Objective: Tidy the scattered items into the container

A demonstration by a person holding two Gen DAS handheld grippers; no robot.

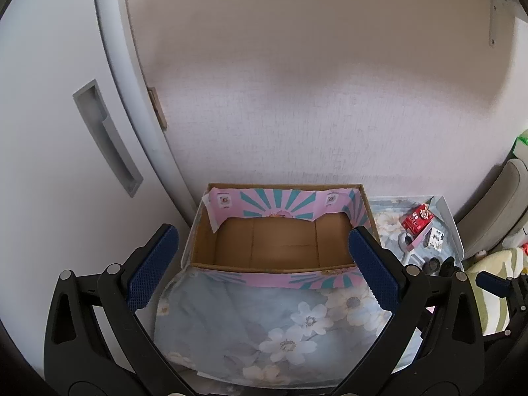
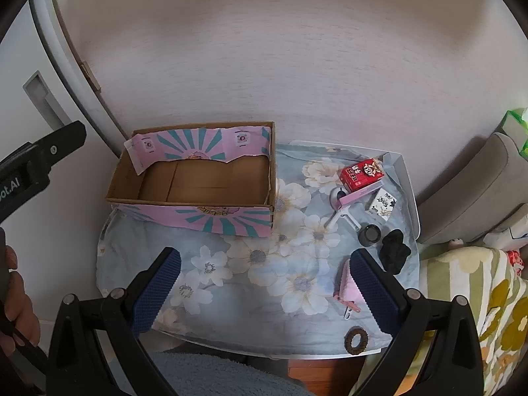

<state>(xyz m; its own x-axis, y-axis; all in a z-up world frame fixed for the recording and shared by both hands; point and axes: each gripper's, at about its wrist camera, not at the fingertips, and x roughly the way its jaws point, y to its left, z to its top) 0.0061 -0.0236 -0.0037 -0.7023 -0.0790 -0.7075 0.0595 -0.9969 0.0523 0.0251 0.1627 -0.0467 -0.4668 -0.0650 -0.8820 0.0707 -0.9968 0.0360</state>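
Observation:
An open cardboard box [image 1: 280, 241] with pink and teal sides stands on a floral cloth; it also shows in the right wrist view [image 2: 198, 178], empty inside. My left gripper [image 1: 264, 264] is open and empty, just in front of the box. My right gripper [image 2: 264, 287] is open and empty above the cloth. To the right lie a red carton [image 2: 361, 173], a small white box [image 2: 382, 204], a white tool [image 2: 340, 204], a dark jar [image 2: 369, 233], a black cloth lump [image 2: 394, 250], a pink item [image 2: 346, 288] by my right finger, and a brown hair ring [image 2: 356, 340].
The floral cloth [image 2: 250, 264] covers a small white table [image 2: 411, 184] against a pale wall. A white cabinet door with a grey handle [image 1: 105, 138] stands at the left. A grey cushion [image 2: 478, 184] and a yellow-green blanket [image 2: 478, 297] lie at the right.

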